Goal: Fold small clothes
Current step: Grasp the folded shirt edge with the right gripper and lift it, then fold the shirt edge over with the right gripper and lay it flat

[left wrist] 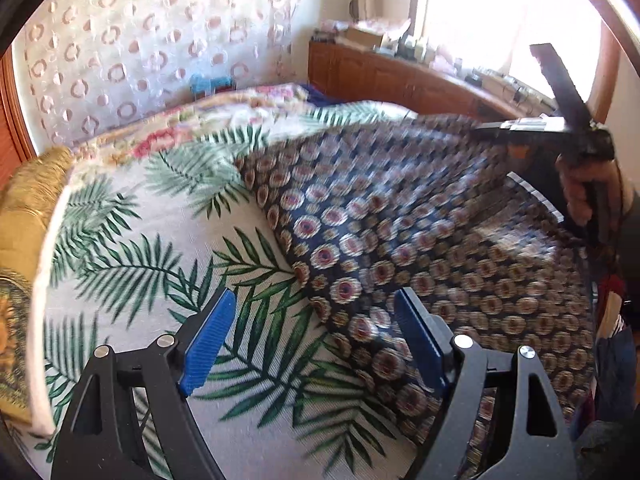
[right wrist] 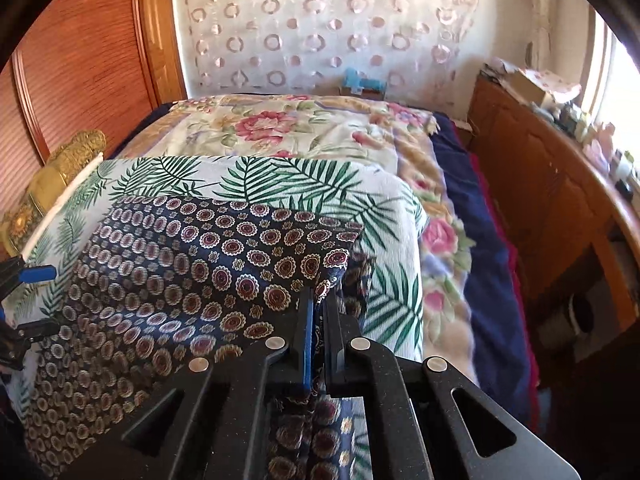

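A dark blue garment with a round medallion print (left wrist: 400, 248) lies on a white palm-leaf cloth (left wrist: 160, 208) on the bed. My left gripper (left wrist: 316, 340) is open and empty, just above the garment's left edge. My right gripper (right wrist: 320, 300) is shut on the garment (right wrist: 192, 272) at its right corner and lifts that corner off the cloth. In the left wrist view the right gripper (left wrist: 484, 133) shows at the far right, held by a hand, with the garment sloping up to it. The left gripper's blue pads (right wrist: 38, 273) show at the left edge of the right wrist view.
The palm-leaf cloth (right wrist: 384, 200) sits on a floral blanket (right wrist: 280, 128) over a navy cover (right wrist: 480, 216). A gold cushion (right wrist: 60, 172) lies at the left by a wooden wardrobe (right wrist: 80, 60). A cluttered wooden cabinet (right wrist: 560, 168) runs along the right under a window.
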A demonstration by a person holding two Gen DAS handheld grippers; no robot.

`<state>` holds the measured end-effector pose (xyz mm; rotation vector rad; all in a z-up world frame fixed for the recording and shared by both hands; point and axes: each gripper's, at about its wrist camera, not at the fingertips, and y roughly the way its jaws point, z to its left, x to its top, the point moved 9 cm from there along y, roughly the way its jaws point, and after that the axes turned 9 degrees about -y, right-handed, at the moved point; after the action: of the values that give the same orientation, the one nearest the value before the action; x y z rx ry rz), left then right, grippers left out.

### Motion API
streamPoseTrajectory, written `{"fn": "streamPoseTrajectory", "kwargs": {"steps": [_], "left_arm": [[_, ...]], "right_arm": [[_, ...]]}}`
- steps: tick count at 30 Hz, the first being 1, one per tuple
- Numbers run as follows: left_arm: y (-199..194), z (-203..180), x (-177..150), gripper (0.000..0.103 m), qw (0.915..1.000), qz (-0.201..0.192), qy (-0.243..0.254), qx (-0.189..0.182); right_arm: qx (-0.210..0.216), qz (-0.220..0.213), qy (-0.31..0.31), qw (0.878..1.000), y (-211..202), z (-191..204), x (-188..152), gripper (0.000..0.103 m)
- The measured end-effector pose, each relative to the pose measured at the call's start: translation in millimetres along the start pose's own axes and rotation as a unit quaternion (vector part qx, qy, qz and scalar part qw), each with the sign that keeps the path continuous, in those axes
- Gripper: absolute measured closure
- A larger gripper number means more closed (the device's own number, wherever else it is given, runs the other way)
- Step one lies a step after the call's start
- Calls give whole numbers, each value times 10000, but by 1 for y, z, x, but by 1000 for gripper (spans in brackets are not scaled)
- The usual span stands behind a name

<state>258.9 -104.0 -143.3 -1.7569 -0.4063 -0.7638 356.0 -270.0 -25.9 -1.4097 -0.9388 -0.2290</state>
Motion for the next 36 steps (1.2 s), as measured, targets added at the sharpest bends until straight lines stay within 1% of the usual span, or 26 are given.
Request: {"fn": "streamPoseTrajectory", "kwargs": {"steps": [1,3,5,6,7,8,13,15,19,20,21,23,24,25,28,32,35,36], "left_arm": [[-7,-2,0,21,10000,-87,18,-7],[-18,-5,-1,21,9998,-203,11,-18],[-26,-6,-3,21,9996,-254,-32,-70],[-30,-6,-4,21,9995,-286,-54,-73],[-34,-7,-6,21,9994,-324,-74,-63],[-37,-8,-8,21,9993,-348,-86,-57],[-50,-12,-22,21,9990,-425,-152,-4],[-54,-12,-27,21,9989,-437,-158,26],[-65,-19,-36,21,9989,-442,-159,45],[-71,-24,-38,21,9989,-460,-83,41],[-75,-26,-39,21,9989,-474,3,46],[-84,-30,-39,21,9983,-545,198,116],[-87,-30,-39,21,9981,-560,219,118],[-88,-28,-38,21,9982,-553,211,113],[-87,-20,-35,21,9986,-509,42,109],[-85,-20,-42,21,9989,-457,-46,26],[-77,-23,-51,21,9994,-352,-63,1],[-74,-23,-54,21,9995,-305,-74,-17]], "right_arm": [[-3,-39,24,10000,-6,3,0,96],[-29,-129,-3,9999,-21,8,-3,95],[-57,-162,4,9999,-36,12,-9,86],[-64,-193,31,9998,-45,13,-15,75],[-47,-226,65,9997,-54,15,-23,67],[-25,-238,83,9997,-57,15,-28,65],[97,-169,-1,9998,-84,31,-74,64],[83,-106,-58,9999,-91,37,-93,64],[144,-73,0,9999,-102,39,-116,64],[156,-85,23,9998,-103,39,-120,64],[161,-86,35,9998,-104,39,-124,65],[141,-82,107,9998,-106,40,-132,74],[171,-116,185,9996,-109,39,-136,82],[246,-163,252,9992,-112,40,-138,91],[329,-322,361,9983,-122,39,-142,100],[165,-636,602,9960,-146,28,-148,100],[142,-667,648,9956,-159,22,-161,100],[124,-608,640,9960,-159,20,-166,100]]}}
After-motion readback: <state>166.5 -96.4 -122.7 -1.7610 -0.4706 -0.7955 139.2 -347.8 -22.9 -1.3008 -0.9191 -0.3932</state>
